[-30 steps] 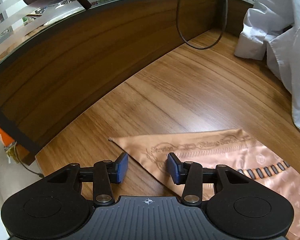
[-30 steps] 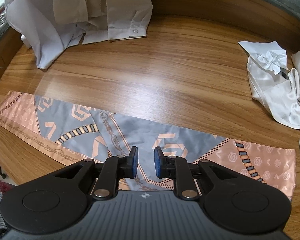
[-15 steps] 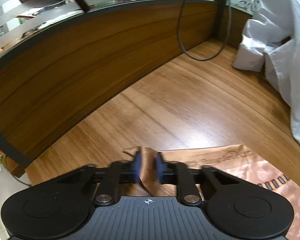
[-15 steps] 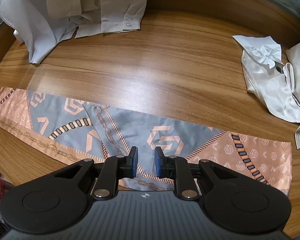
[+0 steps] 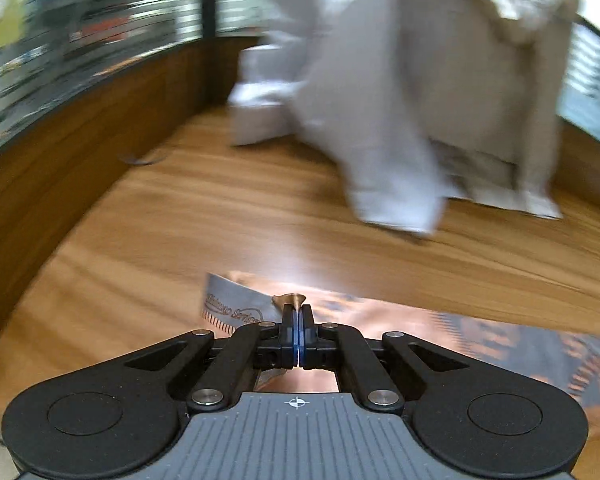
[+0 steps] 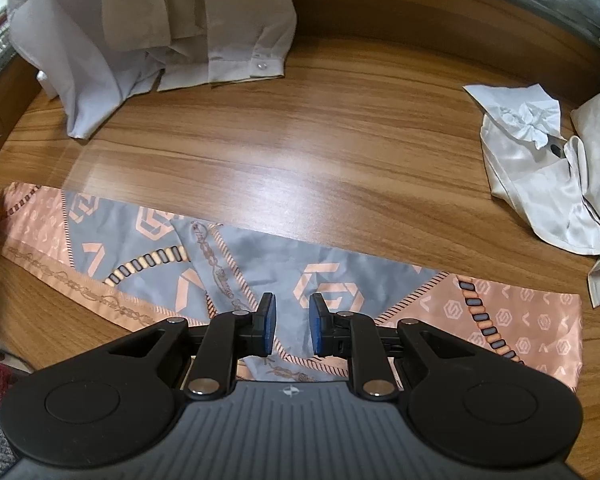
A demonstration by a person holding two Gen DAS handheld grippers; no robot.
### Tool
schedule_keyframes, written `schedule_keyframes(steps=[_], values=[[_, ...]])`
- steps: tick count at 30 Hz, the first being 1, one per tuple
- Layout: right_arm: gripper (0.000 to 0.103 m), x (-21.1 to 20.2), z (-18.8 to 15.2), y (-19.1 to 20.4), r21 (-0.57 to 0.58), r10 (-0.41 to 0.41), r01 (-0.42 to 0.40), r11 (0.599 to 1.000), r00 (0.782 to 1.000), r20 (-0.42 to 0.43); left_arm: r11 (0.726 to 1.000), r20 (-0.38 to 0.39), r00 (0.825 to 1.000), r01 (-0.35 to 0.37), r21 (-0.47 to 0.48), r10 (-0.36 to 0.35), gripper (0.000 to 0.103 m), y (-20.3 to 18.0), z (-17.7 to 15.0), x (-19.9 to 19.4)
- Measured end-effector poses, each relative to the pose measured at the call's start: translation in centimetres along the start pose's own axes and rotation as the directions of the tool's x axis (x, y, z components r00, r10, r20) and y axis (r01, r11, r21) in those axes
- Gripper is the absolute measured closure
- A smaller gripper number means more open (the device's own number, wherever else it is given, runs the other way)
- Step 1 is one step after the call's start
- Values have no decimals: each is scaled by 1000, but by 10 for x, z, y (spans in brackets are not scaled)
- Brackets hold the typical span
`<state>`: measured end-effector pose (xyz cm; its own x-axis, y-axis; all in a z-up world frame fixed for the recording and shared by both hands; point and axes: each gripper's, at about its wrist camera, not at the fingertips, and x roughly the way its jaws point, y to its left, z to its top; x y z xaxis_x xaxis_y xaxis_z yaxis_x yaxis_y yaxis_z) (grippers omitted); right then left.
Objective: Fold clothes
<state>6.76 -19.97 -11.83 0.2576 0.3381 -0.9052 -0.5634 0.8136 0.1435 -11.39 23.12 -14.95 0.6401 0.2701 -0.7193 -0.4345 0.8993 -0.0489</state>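
Peach-and-grey scarf (image 6: 236, 264) lay flat on the table (image 6: 300, 152), near the white shirt (image 6: 148, 24). Left gripper (image 5: 298, 312) pinched a scarf corner; right gripper (image 6: 291, 312) hung open above the scarf.

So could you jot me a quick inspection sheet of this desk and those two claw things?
Surface: wooden table, glossy.
Job's things: patterned scarf lying flat in a long strip.
Clutter: white shirt heaped at back; cream cloth and crumpled paper at right.
Grippers: left gripper pinching a scarf corner; right gripper open above the scarf.
Cables: nothing seen clearly.
Surroundings: raised wooden edge; left view blurred.
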Motion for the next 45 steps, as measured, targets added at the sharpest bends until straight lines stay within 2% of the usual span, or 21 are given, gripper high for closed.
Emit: schedule_keyframes(steps=[5,10,20,27,30,31,35,41,45], values=[[83,-2,-4,1,0,27,-27,1000,999,19,988,3,992,124,88,-125,100,-54,-4,-9],[83,0,-11,4,1,50,-51,999,998,26,959,-22,972,233,163,-232,100,-99,-5,-15],[83,9,-10,25,5,140,-140,990,989,46,895,-98,930,368,252,-354,100,-161,-14,-24],[83,15,0,54,-34,204,-202,979,977,56,846,-170,903,430,315,-395,99,-189,-31,-22],[83,19,1,65,-55,221,-218,974,974,53,839,-197,896,442,317,-398,83,-190,-36,-23],[83,20,1,69,-62,227,-223,973,973,51,839,-197,895,445,314,-401,76,-189,-37,-25],[83,30,-1,83,-80,243,-240,967,970,29,848,-184,897,441,294,-403,71,-175,-38,-35],[82,47,-7,106,-104,264,-263,959,965,-12,913,-182,940,329,242,-290,70,-143,-40,-36],[70,60,-13,121,-117,260,-263,958,965,-39,946,-181,961,244,215,-207,70,-117,-41,-36]])
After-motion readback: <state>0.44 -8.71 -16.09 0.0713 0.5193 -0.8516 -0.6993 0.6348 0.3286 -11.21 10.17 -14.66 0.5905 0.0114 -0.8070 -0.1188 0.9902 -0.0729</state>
